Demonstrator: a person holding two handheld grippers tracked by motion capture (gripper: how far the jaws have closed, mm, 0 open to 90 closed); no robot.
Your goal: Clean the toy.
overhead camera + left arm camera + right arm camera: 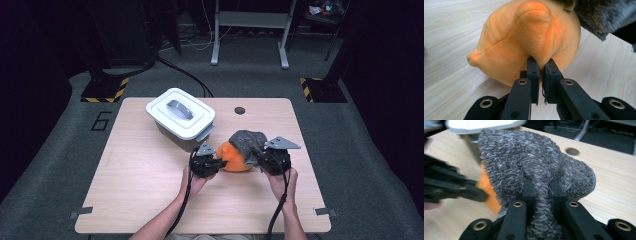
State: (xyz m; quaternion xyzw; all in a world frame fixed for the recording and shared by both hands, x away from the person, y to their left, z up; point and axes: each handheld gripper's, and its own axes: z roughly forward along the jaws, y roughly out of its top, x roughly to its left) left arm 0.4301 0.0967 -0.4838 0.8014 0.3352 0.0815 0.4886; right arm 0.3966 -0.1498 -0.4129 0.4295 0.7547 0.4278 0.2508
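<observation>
Orange plush toy on the bench, near the front middle, grey fuzzy cloth draped over it. Left hand-held gripper clamped on a pinch of the orange plush; right hand-held gripper clamped on a fold of the cloth. Best done by holding the toy down firmly while peeling the cloth up and away, slowly, without dragging plush along. High view: white lidded box just behind. Left gripper view: the pinched plush seam up close.
</observation>
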